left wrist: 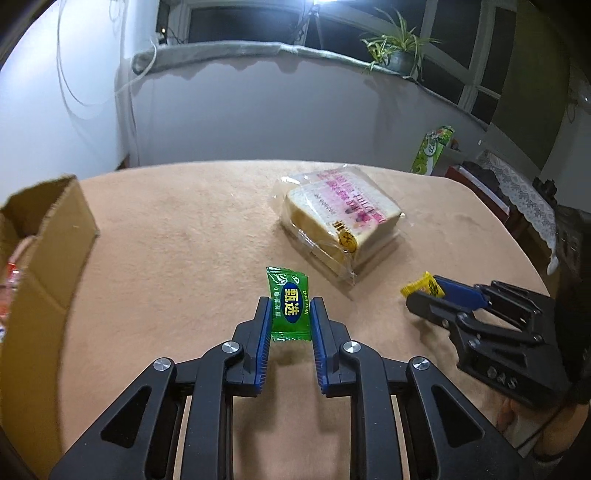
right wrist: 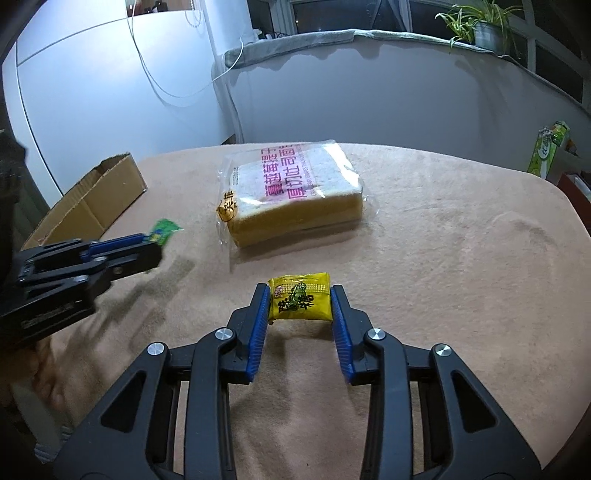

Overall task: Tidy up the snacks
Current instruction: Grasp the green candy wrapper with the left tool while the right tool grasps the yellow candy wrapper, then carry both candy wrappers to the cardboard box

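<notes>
The left gripper [left wrist: 288, 314] clamped a green candy [left wrist: 290, 304], the right gripper [right wrist: 300, 306] a yellow packet [right wrist: 300, 302], both lifted, likely for carrying to the cardboard box [right wrist: 92, 199] at ten o'clock; the bread [right wrist: 295, 192] lay at twelve.

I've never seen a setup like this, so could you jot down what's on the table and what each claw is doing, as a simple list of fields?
Surface: table under a beige cloth
Left gripper: closed on a green candy packet, lifted off the cloth
Right gripper: closed on a yellow snack packet
Not yet picked up: bagged sliced bread, lying flat mid-table
Container: open cardboard box at the table's left edge, something red-and-white inside
Background: potted plant on the window ledge
</notes>
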A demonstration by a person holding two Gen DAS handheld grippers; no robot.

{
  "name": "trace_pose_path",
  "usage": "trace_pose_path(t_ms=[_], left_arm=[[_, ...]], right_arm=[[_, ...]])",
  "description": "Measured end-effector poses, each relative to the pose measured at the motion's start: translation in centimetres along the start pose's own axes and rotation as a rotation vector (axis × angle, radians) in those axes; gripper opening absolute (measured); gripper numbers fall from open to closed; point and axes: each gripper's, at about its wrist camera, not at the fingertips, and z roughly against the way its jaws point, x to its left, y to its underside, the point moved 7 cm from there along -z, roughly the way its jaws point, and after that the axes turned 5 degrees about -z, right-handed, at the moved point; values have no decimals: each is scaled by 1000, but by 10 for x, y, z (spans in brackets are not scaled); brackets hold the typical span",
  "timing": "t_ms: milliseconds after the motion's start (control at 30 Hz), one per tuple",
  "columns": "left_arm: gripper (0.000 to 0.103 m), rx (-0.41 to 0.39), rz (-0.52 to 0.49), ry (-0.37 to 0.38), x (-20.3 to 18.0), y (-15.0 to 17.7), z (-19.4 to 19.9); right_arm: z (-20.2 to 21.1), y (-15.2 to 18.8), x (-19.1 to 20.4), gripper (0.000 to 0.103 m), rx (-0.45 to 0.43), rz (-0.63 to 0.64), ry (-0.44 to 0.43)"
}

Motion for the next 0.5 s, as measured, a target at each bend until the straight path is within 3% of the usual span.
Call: trace_pose_path(t_ms=[500], left_arm=[[19,-158,-74,-65,-11,-15,71]], right_arm=[[19,0,6,34,-58,10,19]])
